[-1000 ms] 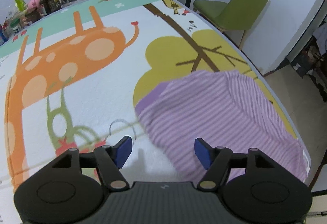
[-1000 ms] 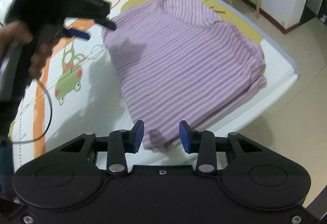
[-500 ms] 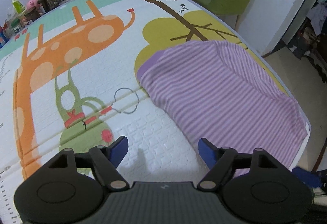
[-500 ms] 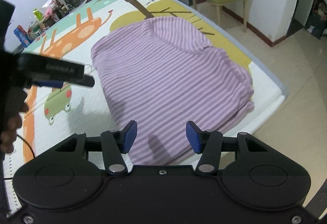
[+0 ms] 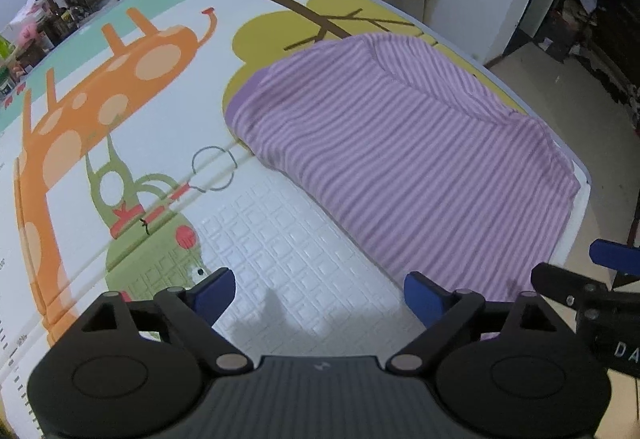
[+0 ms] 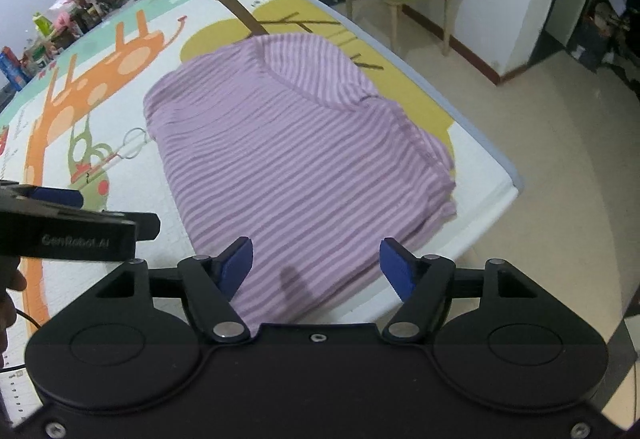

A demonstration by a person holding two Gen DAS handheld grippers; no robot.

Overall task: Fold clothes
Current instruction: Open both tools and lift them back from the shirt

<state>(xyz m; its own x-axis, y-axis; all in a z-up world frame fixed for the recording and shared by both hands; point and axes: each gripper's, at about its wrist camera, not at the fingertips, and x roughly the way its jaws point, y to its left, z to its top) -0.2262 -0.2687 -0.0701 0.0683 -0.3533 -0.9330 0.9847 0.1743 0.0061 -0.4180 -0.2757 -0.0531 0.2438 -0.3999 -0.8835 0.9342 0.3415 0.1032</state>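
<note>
While folded: lilac-and-white striped knit shirt (image 6: 296,159) is lying in a rough rectangle at the near corner of the foam play mat with a giraffe print (image 5: 132,87), one edge close to the mat's rim.
Handling: likely behaving as light, soft, limp cloth, sagging if lifted; hems and corners are looking like the best places to pinch.
Left gripper (image 5: 320,293): jaws have just been widening, hovering empty above bare mat beside the shirt.
Right gripper (image 6: 316,267): jaws have just been spreading, released, empty above the shirt's near edge.
</note>
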